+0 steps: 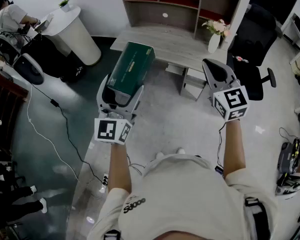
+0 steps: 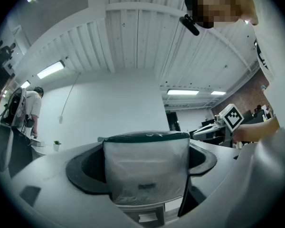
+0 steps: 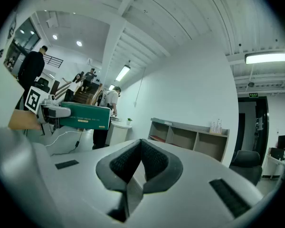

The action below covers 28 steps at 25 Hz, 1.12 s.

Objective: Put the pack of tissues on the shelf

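The pack of tissues (image 1: 131,68) is a long dark green box, and my left gripper (image 1: 121,95) is shut on its near end, holding it tilted up and away. In the left gripper view its clear-wrapped end (image 2: 147,167) fills the gap between the wide-set jaws. My right gripper (image 1: 217,74) hangs to the right at the same height, shut and empty; its pads (image 3: 149,163) meet at the tip. From the right gripper view the pack (image 3: 83,117) shows at the left. The wooden shelf (image 1: 180,4) stands ahead against the wall, also seen as the shelf (image 3: 190,137).
A grey desk (image 1: 160,44) stands between me and the shelf, with a vase of flowers (image 1: 216,34) at its right end. A black office chair (image 1: 255,49) is on the right. A white round counter (image 1: 72,31) and a seated person (image 1: 10,16) are at the far left. Cables (image 1: 50,134) cross the floor.
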### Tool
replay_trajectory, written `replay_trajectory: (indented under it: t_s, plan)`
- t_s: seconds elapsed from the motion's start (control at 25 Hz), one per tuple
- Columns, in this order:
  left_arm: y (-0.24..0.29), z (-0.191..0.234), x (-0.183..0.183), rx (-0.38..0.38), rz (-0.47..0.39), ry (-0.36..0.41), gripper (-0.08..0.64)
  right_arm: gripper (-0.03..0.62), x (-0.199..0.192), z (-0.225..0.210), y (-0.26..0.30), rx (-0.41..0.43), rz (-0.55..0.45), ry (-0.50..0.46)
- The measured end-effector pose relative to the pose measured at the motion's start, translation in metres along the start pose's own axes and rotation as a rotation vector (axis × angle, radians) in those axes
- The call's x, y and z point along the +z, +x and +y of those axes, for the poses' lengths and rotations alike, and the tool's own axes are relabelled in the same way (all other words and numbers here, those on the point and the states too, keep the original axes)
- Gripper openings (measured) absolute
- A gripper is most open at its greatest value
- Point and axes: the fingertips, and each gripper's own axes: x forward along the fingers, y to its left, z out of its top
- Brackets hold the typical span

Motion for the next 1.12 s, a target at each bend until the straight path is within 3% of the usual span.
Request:
replay_trajectory:
  t_s: [0.24,0.48,1.12]
  plan:
    - [0.007,0.005,-0.005,-0.012,0.016,0.036,0.449,0.006,0.005,0.002,0.006,0.008,-0.041,0.018]
    - [0.004,0.011,-0.011,-0.021,0.048,0.149,0.449,0.006,0.005,0.022,0.014,0.066,-0.067,0.052]
    - [-0.024,0.049,-0.042,-0.085,0.073,0.166,0.449,0.006,-0.013,0.068,0.03,0.056,-0.001,0.011]
